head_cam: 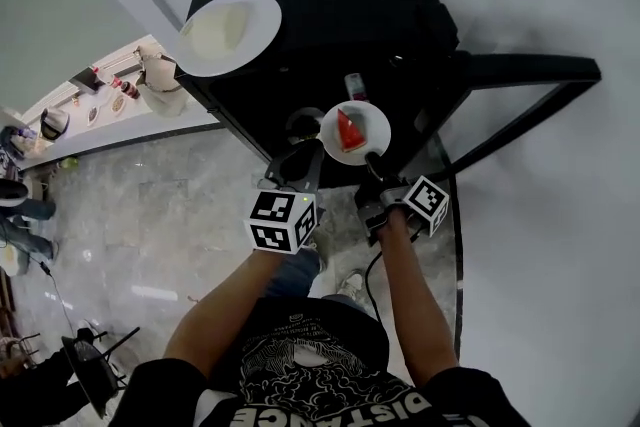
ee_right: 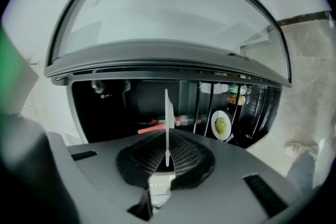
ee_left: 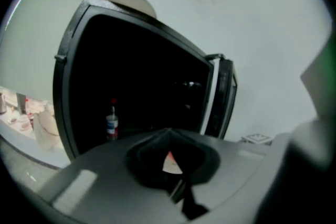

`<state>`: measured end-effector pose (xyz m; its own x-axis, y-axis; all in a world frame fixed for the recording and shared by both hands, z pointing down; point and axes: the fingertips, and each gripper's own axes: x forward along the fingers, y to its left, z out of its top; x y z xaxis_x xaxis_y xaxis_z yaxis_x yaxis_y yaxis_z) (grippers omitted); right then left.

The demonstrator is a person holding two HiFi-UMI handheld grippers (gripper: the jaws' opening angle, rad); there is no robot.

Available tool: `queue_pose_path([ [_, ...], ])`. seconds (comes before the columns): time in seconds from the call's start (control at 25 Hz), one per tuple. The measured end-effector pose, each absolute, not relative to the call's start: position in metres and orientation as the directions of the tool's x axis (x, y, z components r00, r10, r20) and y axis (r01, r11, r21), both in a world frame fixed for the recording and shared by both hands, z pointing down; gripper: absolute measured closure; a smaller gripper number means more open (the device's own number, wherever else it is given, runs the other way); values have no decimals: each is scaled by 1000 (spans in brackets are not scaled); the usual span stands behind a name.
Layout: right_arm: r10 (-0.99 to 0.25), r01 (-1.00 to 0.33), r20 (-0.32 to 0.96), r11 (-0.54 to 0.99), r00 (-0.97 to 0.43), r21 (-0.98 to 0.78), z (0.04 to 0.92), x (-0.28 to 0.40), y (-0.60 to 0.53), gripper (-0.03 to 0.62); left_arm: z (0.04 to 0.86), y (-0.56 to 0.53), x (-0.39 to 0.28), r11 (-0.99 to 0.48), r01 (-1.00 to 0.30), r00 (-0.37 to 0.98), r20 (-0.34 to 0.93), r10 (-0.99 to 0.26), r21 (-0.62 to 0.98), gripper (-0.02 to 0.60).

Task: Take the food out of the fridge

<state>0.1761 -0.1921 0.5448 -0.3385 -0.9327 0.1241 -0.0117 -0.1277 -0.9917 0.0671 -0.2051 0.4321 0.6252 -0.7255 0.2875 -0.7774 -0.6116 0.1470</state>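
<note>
The black fridge [head_cam: 330, 5] stands in front of me with its door [head_cam: 520, 73] swung open to the right. My right gripper [head_cam: 368, 155] is shut on the rim of a small white plate [head_cam: 355, 132] carrying a red slice of food [head_cam: 346, 130], held in front of the fridge. In the right gripper view that plate [ee_right: 168, 113] stands edge-on between the jaws, with the red slice [ee_right: 149, 129] to its left. My left gripper [head_cam: 303, 140] is beside it on the left, jaws together with nothing in them. Inside the fridge are a plate of green food [ee_right: 221, 125] and a bottle [ee_left: 112, 123].
A large white plate [head_cam: 230, 33] lies on top of the fridge at its left corner. A ledge with dishes [head_cam: 110, 100] and people [head_cam: 25, 205] are at the far left across the marble floor [head_cam: 150, 215]. A white wall [head_cam: 560, 245] runs along the right.
</note>
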Motion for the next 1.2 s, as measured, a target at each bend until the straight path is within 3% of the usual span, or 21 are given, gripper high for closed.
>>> queue_pose_path([
  [1.2, -802, -1, -39, 49, -597, -999, 298, 176, -100, 582, 344, -158, 36, -497, -858, 513, 155, -844, 129, 580],
])
